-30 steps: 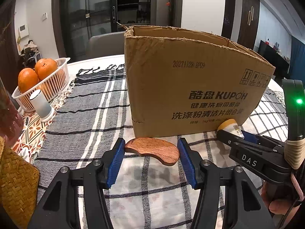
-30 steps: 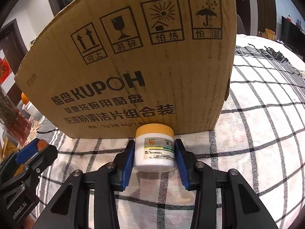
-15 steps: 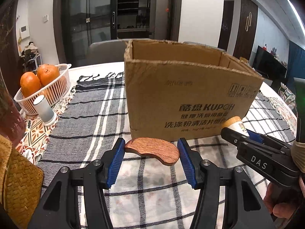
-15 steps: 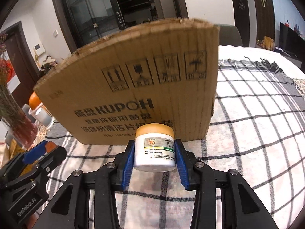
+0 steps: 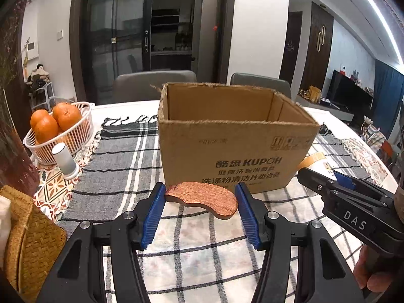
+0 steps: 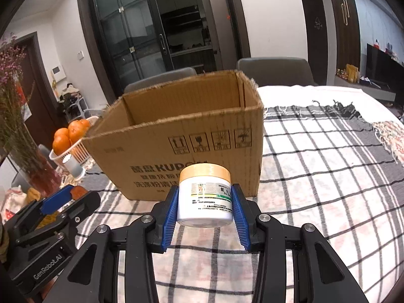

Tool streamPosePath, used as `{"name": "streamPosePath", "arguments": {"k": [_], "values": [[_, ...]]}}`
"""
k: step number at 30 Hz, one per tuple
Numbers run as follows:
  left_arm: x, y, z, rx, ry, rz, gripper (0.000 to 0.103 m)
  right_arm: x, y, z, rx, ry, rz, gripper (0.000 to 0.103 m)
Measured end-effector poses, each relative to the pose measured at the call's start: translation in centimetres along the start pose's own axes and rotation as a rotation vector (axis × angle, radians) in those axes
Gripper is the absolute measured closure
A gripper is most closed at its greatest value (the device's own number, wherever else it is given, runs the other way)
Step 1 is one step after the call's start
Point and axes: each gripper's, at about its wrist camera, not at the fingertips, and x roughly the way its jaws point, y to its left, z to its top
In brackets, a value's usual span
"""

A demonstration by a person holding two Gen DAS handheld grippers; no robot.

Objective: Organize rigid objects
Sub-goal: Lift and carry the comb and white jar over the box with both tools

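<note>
In the left wrist view, a flat, curved reddish-brown wooden piece (image 5: 202,199) is clamped between the blue ribbed pads of the left gripper (image 5: 200,210) and is held clear of the checked tablecloth (image 5: 197,250), in front of the near wall of the open brown cardboard box (image 5: 234,151). A white slatted basket (image 5: 75,136) of oranges (image 5: 54,121) and a small white cylinder (image 5: 65,160) are seen at the left, near a woven straw item (image 5: 27,247). The right gripper (image 5: 325,174) is seen at the right edge.

In the right wrist view, a white plastic jar with a tan lid (image 6: 205,194) is gripped upright between the right gripper's (image 6: 205,208) pads, raised above the cloth and just before the box's printed side. The left gripper is visible at lower left.
</note>
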Motion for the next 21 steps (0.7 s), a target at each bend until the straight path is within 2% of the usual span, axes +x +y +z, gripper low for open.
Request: {"name": "streamPosePath", "arguments": {"k": [13,21], "values": [[-4.0,-0.7,2.2,0.001,-0.078,-0.032,0.047,-5.4,1.2,1.8,-0.023,-0.099,0.002,0.061],[-4.8,-0.7,4.2,0.003,-0.107,-0.061,0.047,-6.7,1.9,3.4,-0.037,-0.136,0.011,0.061]]}}
